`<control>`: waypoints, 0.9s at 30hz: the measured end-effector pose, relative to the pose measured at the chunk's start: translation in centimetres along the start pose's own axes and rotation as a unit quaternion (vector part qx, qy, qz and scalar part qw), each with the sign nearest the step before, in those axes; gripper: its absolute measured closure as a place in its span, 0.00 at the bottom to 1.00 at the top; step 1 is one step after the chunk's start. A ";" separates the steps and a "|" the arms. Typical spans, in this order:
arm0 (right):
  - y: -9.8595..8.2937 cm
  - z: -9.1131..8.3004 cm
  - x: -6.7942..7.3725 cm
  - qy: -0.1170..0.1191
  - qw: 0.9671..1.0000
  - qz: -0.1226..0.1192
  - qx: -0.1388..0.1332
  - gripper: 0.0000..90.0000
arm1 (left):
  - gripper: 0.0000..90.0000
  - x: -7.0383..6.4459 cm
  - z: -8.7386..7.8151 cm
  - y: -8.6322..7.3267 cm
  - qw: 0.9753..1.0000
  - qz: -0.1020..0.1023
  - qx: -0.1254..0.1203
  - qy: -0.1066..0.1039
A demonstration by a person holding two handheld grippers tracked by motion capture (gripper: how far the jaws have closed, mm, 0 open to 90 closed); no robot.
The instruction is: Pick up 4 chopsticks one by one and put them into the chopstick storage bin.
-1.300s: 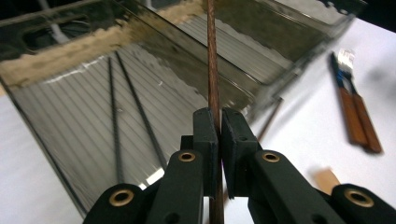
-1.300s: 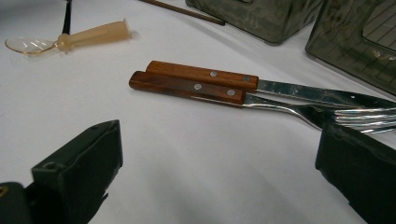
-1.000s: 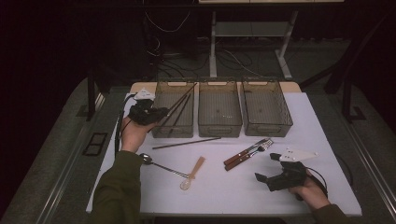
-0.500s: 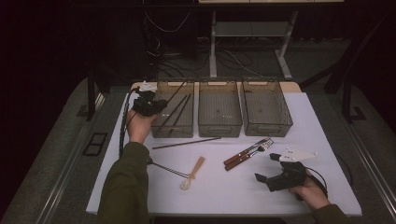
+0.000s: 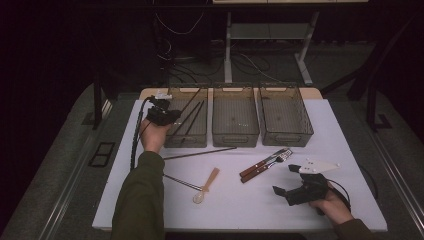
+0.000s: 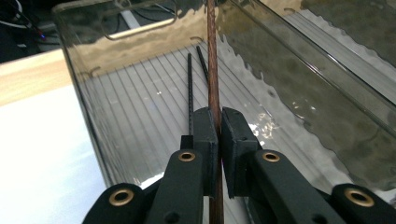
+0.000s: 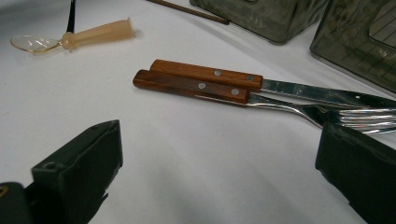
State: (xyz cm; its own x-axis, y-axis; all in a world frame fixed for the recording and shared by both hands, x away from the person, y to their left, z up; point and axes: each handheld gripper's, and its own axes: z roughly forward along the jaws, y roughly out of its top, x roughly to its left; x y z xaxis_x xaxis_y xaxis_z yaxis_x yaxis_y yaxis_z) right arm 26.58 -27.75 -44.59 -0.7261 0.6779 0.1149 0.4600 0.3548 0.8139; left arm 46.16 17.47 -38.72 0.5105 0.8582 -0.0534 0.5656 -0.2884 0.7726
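My left gripper (image 5: pixel 170 116) is at the left edge of the left clear bin (image 5: pixel 199 141), shut on a brown chopstick (image 6: pixel 212 70). The stick points down into that bin (image 6: pixel 93 121), where two black chopsticks (image 6: pixel 190 88) lie on the ribbed floor. My right gripper (image 5: pixel 286 181) rests near the table's front right, jaws wide open with nothing between them. Just ahead of the right gripper (image 7: pixel 219 172) lie a wood-handled knife (image 7: pixel 205 73) and a fork (image 7: pixel 191 86), side by side.
Two more clear bins, middle (image 5: pixel 235 137) and right (image 5: pixel 300 135), stand in a row at the back. Another brown chopstick (image 5: pixel 200 153) lies in front of the bins. A beige-handled spoon (image 5: pixel 206 184) and a thin metal utensil (image 5: pixel 180 181) lie at front centre.
My left gripper has moved slightly away from me along the left bin, carrying the brown chopstick. The right gripper has stayed still and open.
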 end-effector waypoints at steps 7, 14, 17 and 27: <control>0.0 0.0 0.0 0.000 1.000 0.000 0.000 0.01 | 0.82 0.0 0.3 -0.3 1.000 -0.005 0.003 0.011; 0.0 0.0 0.0 0.001 1.000 -0.001 0.000 0.01 | 0.65 -0.4 -0.3 -0.5 1.000 0.016 -0.008 0.000; 0.0 0.0 0.0 -0.002 1.000 0.001 -0.001 0.01 | 0.60 -0.8 -0.8 -0.6 0.999 0.028 -0.019 -0.010; 0.0 0.0 0.0 -0.004 1.000 0.003 -0.001 0.01 | 0.45 -2.5 -3.4 -1.5 0.996 0.052 -0.028 -0.066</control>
State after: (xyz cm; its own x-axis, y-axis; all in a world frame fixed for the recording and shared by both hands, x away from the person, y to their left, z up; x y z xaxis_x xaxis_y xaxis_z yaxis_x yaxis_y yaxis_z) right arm 26.59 -27.72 -44.60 -0.7198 0.6845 0.1156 0.4637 0.3501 0.8139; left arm 41.84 17.23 -37.60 0.6476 0.7603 -0.0513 0.4706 -0.3461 0.8117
